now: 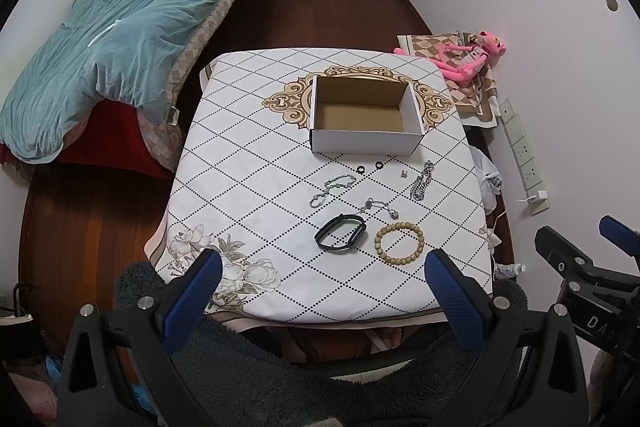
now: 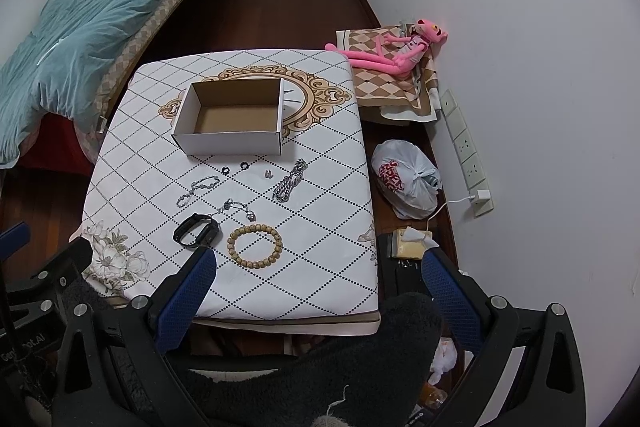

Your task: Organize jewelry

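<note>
An open, empty cardboard box [image 1: 362, 115] [image 2: 232, 119] stands mid-table. In front of it lie two small black rings [image 1: 361, 169] [image 2: 225, 169], a small silver piece [image 1: 404, 173], a thick silver chain [image 1: 422, 181] [image 2: 290, 181], a thin silver bracelet [image 1: 332, 190] [image 2: 198, 190], a silver pendant chain [image 1: 380, 207] [image 2: 238, 207], a black fitness band [image 1: 340, 231] [image 2: 197, 230] and a wooden bead bracelet [image 1: 399, 243] [image 2: 255, 246]. My left gripper [image 1: 322, 271] is open and empty above the table's near edge. My right gripper [image 2: 318, 267] is open and empty, near the front right corner.
The table [image 1: 240, 187] has a white diamond-pattern cloth. A bed with a teal quilt [image 1: 120, 27] stands to the left. A pink plush toy [image 2: 392, 51], a plastic bag [image 2: 408, 183] and a power strip [image 2: 464, 151] are on the right by the wall.
</note>
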`<state>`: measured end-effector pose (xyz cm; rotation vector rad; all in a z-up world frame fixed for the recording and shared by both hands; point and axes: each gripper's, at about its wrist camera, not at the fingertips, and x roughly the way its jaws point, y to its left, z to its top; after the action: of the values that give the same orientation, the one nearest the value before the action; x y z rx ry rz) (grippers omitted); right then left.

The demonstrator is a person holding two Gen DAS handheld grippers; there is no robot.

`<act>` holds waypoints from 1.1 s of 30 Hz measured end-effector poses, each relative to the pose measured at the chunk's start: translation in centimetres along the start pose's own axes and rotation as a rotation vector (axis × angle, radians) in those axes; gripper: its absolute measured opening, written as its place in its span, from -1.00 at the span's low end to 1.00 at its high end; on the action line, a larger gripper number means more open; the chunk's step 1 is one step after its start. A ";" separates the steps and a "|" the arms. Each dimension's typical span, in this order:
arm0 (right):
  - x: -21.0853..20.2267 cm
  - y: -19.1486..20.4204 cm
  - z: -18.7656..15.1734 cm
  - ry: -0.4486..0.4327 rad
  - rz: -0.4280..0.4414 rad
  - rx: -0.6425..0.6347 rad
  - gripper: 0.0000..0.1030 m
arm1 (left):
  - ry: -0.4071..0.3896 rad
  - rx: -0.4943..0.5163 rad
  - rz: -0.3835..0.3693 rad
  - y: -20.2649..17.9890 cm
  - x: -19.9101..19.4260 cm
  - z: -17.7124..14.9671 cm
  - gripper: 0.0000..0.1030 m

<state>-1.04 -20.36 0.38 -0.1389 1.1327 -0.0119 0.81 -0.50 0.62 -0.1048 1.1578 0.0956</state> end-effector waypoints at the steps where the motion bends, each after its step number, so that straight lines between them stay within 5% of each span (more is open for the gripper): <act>1: 0.0 0.0 0.0 -0.001 0.001 0.000 1.00 | -0.001 0.000 0.000 -0.1 -0.1 0.1 1.00; 23: -0.2 -0.2 0.3 -0.012 0.002 0.001 1.00 | -0.018 -0.004 0.004 0.2 0.1 -0.6 1.00; 33: 9.2 0.3 1.0 0.105 -0.007 0.027 1.00 | 0.005 0.012 0.078 0.9 7.5 1.5 1.00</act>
<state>3.80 -20.68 -7.51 -0.1194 1.2365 -0.0406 4.99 0.79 -5.67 -0.0493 1.1672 0.1573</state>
